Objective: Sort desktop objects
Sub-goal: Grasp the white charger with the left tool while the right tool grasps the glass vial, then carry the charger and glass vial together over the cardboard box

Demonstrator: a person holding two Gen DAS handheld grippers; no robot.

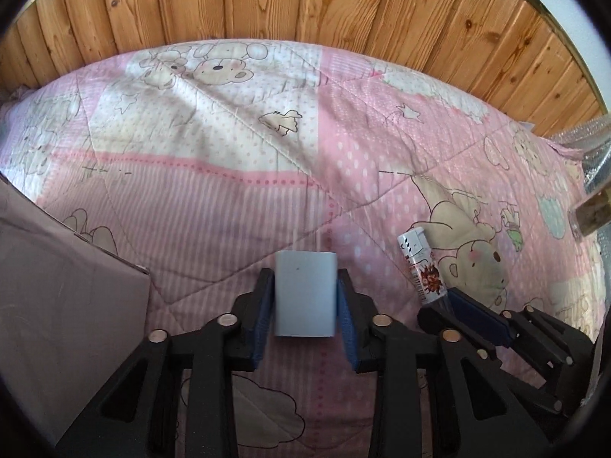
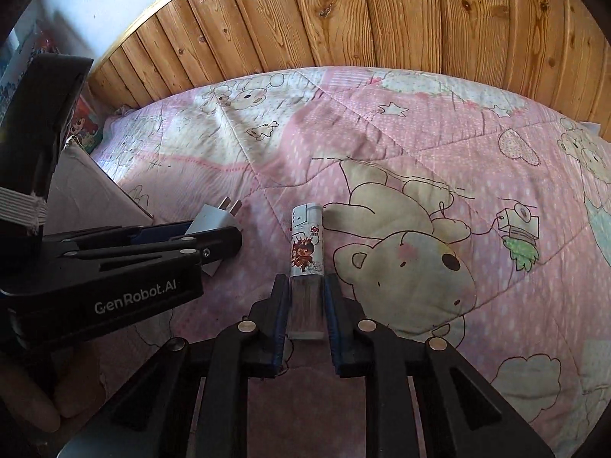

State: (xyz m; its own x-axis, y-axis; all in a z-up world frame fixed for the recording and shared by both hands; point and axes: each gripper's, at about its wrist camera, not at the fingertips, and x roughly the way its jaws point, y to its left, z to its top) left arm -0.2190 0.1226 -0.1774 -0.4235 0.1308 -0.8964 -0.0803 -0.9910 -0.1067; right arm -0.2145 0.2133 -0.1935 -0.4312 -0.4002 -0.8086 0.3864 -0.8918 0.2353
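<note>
Plug (image 1: 305,293): a gray-blue block on the pink quilt (image 1: 236,198), squeezed by the left claw (image 1: 305,301).
Lighter (image 2: 306,246): white with a red cartoon, pinched at its end by the right claw (image 2: 305,301).

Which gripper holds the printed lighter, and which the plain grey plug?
The right gripper clamps the lighter with its cartoon print; the left gripper clamps the plain grey plug adapter, its prongs visible from the right wrist view.

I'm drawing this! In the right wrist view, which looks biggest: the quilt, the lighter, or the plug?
1. Quilt, by far.
2. Lighter.
3. Plug, though the left gripper hides part of it, so lighter versus plug is unsure.
</note>
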